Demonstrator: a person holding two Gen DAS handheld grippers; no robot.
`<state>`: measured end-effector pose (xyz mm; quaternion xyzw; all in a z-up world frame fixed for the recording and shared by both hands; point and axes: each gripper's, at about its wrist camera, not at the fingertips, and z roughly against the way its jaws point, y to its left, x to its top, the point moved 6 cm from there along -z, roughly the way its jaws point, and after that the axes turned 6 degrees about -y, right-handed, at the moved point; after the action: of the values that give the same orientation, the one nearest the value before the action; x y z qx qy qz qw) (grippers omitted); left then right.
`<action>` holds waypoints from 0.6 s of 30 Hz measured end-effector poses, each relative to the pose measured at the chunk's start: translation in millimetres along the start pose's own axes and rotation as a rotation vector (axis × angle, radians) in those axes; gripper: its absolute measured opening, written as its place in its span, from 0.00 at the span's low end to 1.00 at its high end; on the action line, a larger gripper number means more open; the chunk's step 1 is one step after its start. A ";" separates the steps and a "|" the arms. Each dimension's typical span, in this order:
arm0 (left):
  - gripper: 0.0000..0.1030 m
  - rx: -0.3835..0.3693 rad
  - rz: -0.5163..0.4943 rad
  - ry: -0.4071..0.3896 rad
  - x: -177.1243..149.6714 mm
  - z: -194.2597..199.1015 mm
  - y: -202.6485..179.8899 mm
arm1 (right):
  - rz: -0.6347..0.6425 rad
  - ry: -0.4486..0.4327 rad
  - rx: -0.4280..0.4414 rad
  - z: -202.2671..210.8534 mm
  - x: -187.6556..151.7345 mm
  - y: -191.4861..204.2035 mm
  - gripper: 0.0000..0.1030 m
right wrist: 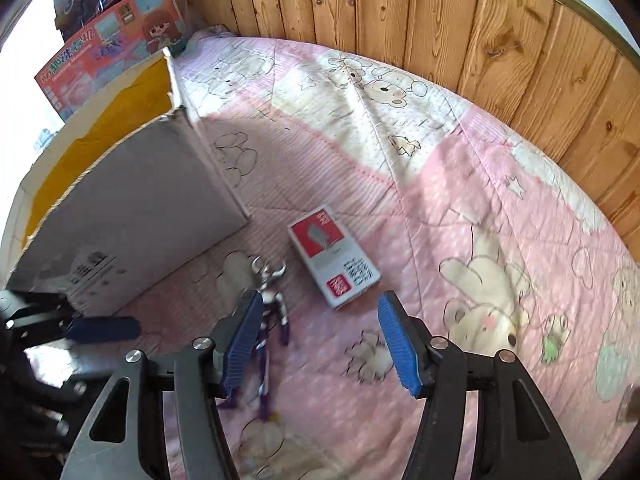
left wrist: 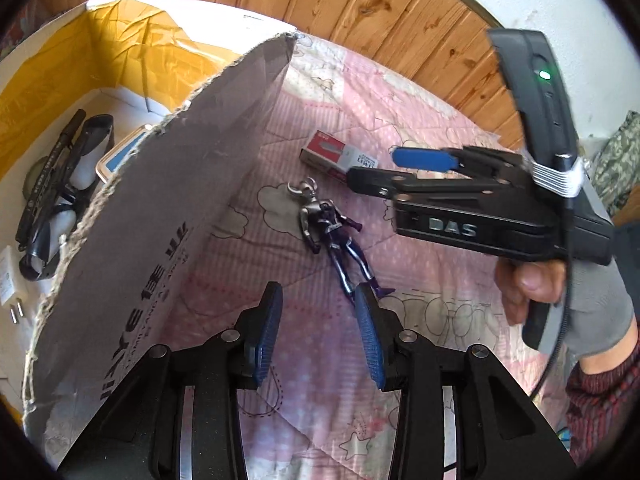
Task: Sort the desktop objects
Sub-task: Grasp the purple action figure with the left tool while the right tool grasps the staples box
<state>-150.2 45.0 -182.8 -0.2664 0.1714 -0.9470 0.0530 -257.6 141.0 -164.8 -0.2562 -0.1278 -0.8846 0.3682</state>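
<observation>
A silver and purple action figure (left wrist: 336, 236) lies on the pink quilt, just ahead of my open, empty left gripper (left wrist: 318, 300). It also shows in the right wrist view (right wrist: 272, 312), partly behind the left finger. A small red and white box (left wrist: 340, 156) lies beyond the figure; in the right wrist view the box (right wrist: 334, 258) is just ahead of my open, empty right gripper (right wrist: 318, 316). The right gripper (left wrist: 384, 174) also shows in the left wrist view, hovering above the box. A cardboard box (left wrist: 160, 208) stands at the left.
Inside the cardboard box lie black pens (left wrist: 52, 172), a blue and white case (left wrist: 120, 156) and a white charger (left wrist: 10, 280). A wood panel wall (right wrist: 460, 24) borders the quilt (right wrist: 460, 208). Colourful toy boxes (right wrist: 108, 40) stand behind the cardboard box.
</observation>
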 end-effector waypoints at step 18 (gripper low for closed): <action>0.44 0.108 -0.108 -0.016 23.2 -77.5 -27.6 | -0.162 0.024 -0.056 -1.1 -60.3 -38.2 0.38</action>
<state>-210.7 89.3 -223.7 -0.2794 0.1051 -0.9543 0.0176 -249.3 202.4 -200.1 -0.2448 -0.1190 -0.9176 0.2898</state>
